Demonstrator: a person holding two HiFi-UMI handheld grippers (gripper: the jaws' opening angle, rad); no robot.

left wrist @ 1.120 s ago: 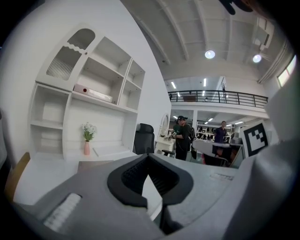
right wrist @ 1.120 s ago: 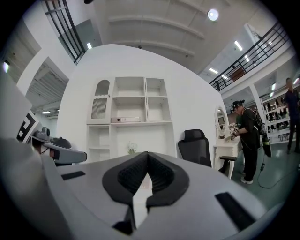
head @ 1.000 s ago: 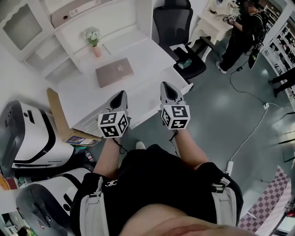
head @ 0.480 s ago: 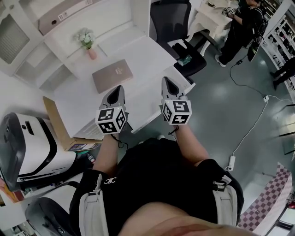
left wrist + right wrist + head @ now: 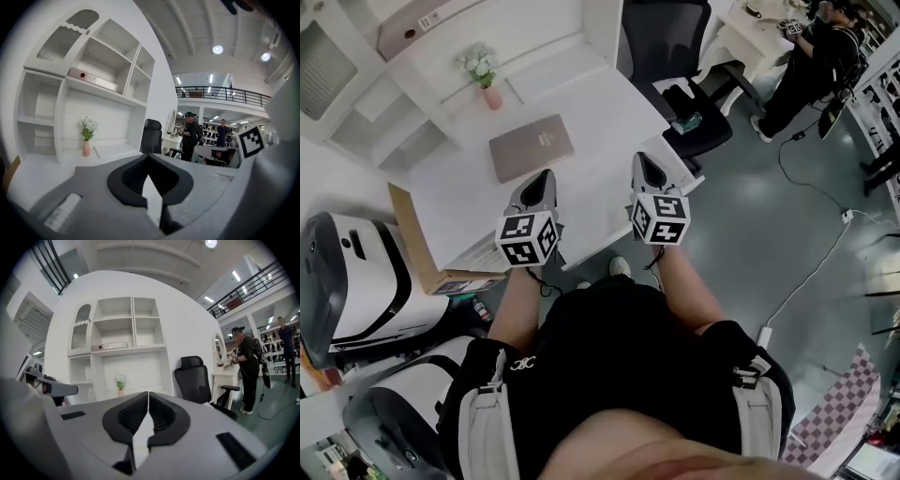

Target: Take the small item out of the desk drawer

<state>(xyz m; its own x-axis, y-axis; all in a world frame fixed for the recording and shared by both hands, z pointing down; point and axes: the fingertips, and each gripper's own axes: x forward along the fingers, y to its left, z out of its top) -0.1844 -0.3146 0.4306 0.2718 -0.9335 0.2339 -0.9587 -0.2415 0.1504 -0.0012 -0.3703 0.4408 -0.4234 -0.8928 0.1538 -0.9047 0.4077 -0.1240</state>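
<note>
Currently both are held shut and empty: left gripper and right gripper are poised over the front edge of the white desk. Small item is hidden from every view.

Brown book nr flower vase; blk office chair; binder above.

White drawer, shut, flush along the near edge of the desk.

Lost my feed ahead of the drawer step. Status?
Both shut, empty: left gripper, right gripper, above the desk front edge. No small item in view, no open drawer visible. Black office chair beside desk, apart from both.
</note>
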